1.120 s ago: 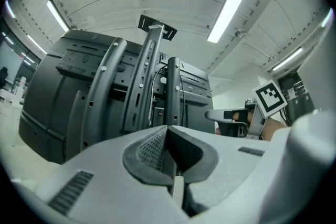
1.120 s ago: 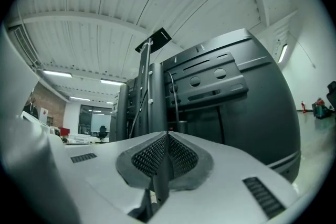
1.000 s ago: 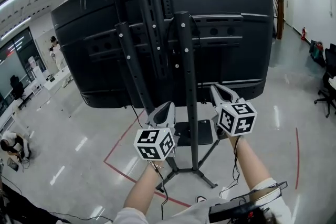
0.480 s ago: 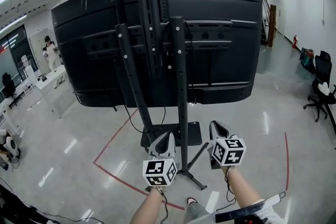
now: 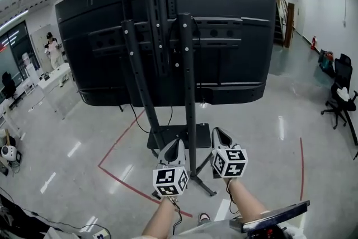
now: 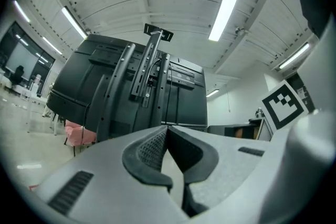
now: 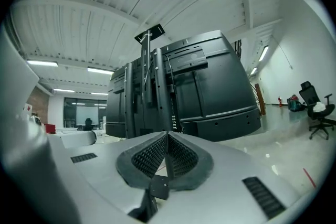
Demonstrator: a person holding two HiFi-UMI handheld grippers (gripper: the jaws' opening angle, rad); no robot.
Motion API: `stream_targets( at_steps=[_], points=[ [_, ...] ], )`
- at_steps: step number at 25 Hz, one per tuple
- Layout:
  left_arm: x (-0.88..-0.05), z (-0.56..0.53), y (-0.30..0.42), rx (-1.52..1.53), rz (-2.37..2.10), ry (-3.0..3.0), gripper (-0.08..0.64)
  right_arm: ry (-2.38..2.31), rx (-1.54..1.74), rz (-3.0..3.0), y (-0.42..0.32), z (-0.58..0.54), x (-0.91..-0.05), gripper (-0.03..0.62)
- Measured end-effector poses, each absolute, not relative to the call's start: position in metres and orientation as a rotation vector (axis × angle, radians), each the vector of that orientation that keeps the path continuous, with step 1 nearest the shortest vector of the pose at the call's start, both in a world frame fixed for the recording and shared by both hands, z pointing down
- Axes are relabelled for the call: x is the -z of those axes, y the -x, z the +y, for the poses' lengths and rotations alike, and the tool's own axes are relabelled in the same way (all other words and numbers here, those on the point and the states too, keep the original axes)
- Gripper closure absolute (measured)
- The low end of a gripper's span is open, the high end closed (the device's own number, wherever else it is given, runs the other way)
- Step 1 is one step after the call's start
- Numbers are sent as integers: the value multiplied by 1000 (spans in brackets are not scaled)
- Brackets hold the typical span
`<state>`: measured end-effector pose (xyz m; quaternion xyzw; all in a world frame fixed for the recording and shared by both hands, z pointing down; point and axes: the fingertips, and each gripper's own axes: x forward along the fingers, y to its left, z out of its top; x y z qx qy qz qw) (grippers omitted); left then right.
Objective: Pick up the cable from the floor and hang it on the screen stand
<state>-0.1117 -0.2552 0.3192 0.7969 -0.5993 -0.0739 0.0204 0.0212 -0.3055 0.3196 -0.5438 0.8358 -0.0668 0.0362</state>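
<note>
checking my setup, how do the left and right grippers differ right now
The left gripper is left of the stand's pole, the right gripper right of it. In the head view the right gripper sits higher in the picture than the left gripper. Both are shut with nothing between their jaws.

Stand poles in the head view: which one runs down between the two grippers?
The upright pole, passing between left gripper and right gripper; the other pole leans leftward.

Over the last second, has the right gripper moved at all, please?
Yes. The right gripper has dropped from the lower edge of the screen to beside the stand base.
</note>
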Motion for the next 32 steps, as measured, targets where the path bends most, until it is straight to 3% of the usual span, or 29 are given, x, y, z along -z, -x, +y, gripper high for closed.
stream_targets(
  at_steps=[32],
  points=[
    [-300,-296,110,200,-1925,-2448,557,1565,177,2643,-5,-340,-297,575]
  ],
)
